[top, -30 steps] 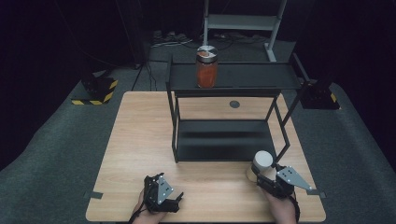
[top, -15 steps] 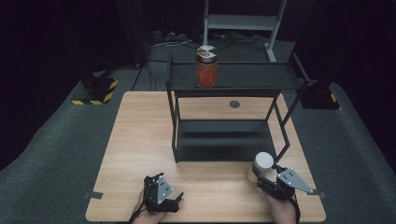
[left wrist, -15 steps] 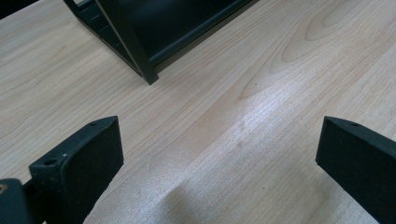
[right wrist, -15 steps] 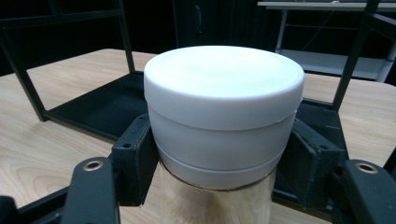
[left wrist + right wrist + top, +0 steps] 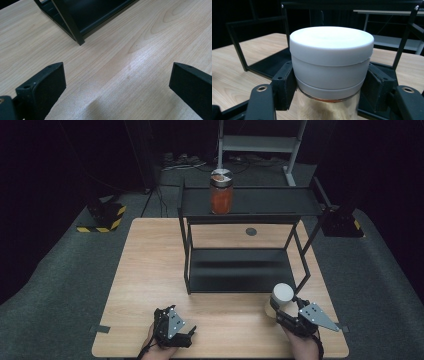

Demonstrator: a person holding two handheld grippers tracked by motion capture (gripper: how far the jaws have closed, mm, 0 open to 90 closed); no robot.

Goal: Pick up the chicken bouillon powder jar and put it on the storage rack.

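Black two-tier rack (image 5: 240,277) on wooden table (image 5: 145,285). Red-filled jar (image 5: 221,192) upright on top shelf. Small dark disc (image 5: 251,231) on tabletop behind rack.

White-lidded jar (image 5: 331,67) body cut off by bottom edge, contents unclear, sides hidden behind gripper pads

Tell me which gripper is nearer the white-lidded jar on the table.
Right. The right gripper is shut on the white-lidded jar just below its lid; the left gripper rests open over bare table, well off to the jar's left.
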